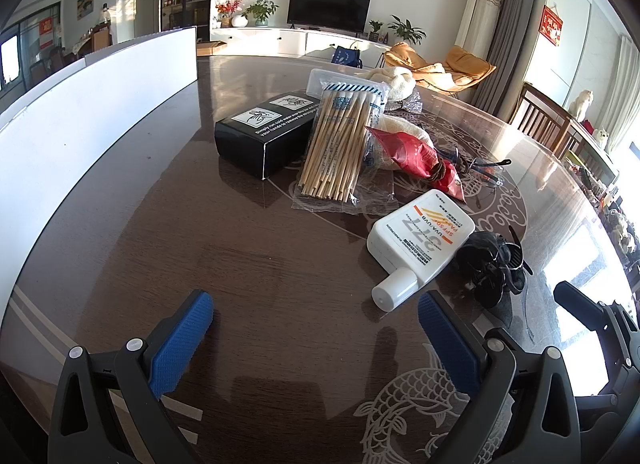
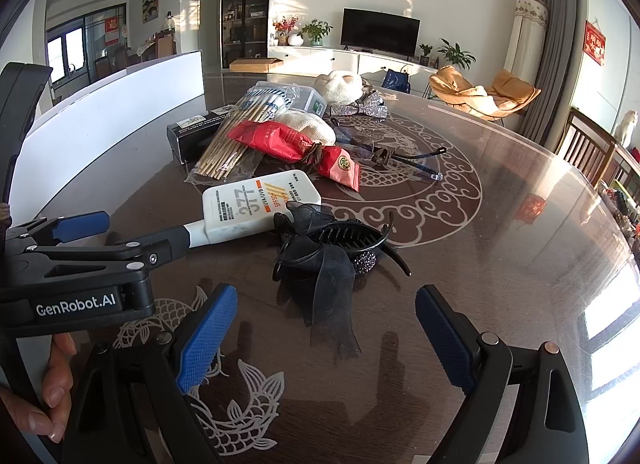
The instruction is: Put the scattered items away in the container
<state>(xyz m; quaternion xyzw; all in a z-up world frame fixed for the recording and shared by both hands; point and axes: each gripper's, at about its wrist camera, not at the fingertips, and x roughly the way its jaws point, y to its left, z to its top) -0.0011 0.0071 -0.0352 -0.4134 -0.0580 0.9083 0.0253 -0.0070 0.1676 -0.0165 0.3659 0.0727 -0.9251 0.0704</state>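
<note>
The white bottle (image 1: 420,240) lies flat on the desk (image 1: 240,264), cap toward the left tool (image 1: 316,338). Both the left and right tool (image 2: 326,334) are wide, holding nothing

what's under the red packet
The red packet lies partly on a cream cloth bundle and the bagged wooden sticks. Its tied end rests toward the glasses; anything directly beneath is covered.
</note>
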